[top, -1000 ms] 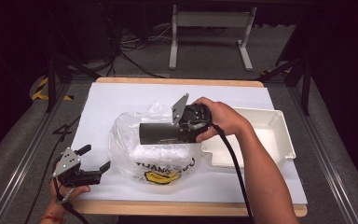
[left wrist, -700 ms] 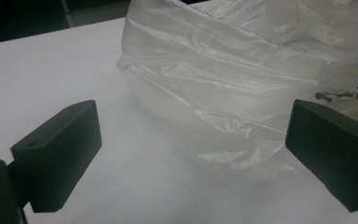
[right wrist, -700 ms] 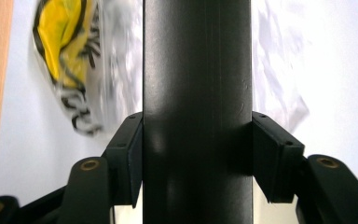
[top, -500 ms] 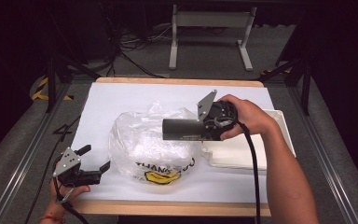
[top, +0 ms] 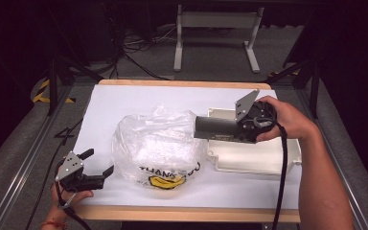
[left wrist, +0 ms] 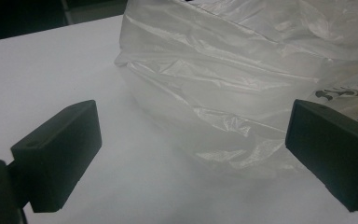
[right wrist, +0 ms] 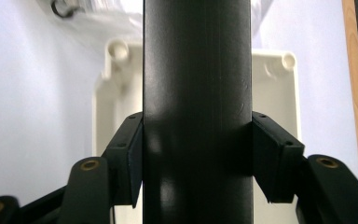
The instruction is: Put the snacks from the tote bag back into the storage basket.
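Right gripper (top: 211, 128) clamped on dark bar (right wrist: 196, 112), held level above white tray (top: 258, 158), bar tip just beside clear bag (top: 158, 146); left gripper (top: 98, 163) held with jaws spread, nothing gripped, near bag's left side; bag lying on white table (top: 124, 100)

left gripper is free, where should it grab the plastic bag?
Probably the loose crumpled film along the plastic bag's near-left edge, coming in low from its left, where the open left gripper already faces it. The folds there stand off the table; the middle bulges too wide.
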A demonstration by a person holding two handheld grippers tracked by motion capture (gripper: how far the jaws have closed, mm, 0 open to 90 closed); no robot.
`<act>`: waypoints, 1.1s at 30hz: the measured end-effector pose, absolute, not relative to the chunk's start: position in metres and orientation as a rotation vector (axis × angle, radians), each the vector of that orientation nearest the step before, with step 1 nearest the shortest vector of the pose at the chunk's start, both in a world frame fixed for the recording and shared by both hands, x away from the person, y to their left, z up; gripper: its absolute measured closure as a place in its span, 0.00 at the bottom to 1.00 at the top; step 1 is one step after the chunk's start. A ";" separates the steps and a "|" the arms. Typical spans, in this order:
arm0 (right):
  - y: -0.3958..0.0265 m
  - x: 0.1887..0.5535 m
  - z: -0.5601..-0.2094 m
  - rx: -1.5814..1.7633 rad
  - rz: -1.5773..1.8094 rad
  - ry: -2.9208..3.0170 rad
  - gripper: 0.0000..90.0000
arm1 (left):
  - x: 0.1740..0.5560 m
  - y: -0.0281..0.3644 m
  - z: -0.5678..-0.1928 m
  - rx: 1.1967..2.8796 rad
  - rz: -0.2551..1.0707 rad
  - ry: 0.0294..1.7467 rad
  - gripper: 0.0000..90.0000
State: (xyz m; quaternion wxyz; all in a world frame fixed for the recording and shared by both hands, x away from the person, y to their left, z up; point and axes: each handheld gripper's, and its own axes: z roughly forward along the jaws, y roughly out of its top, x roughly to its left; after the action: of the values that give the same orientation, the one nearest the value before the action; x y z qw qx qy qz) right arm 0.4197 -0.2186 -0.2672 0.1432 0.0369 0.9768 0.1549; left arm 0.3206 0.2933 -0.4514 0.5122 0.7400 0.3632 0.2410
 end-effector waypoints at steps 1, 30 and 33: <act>-0.222 0.420 -0.268 0.117 0.451 2.816 0.48 | 0.321 0.294 -0.451 1.780 0.579 0.874 0.05; -0.293 0.428 -0.298 0.260 0.381 2.855 0.48 | 0.320 0.292 -0.451 1.791 0.573 0.871 0.05; -0.293 0.429 -0.302 0.267 0.385 2.868 0.48 | 0.320 0.292 -0.451 1.784 0.575 0.870 0.05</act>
State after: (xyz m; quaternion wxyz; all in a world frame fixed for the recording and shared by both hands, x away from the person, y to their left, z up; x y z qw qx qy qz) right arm 0.4293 -0.2929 -0.3022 0.1174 0.0911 0.9801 0.1315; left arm 0.3203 0.2919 -0.4509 0.5120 0.7416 0.3616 0.2391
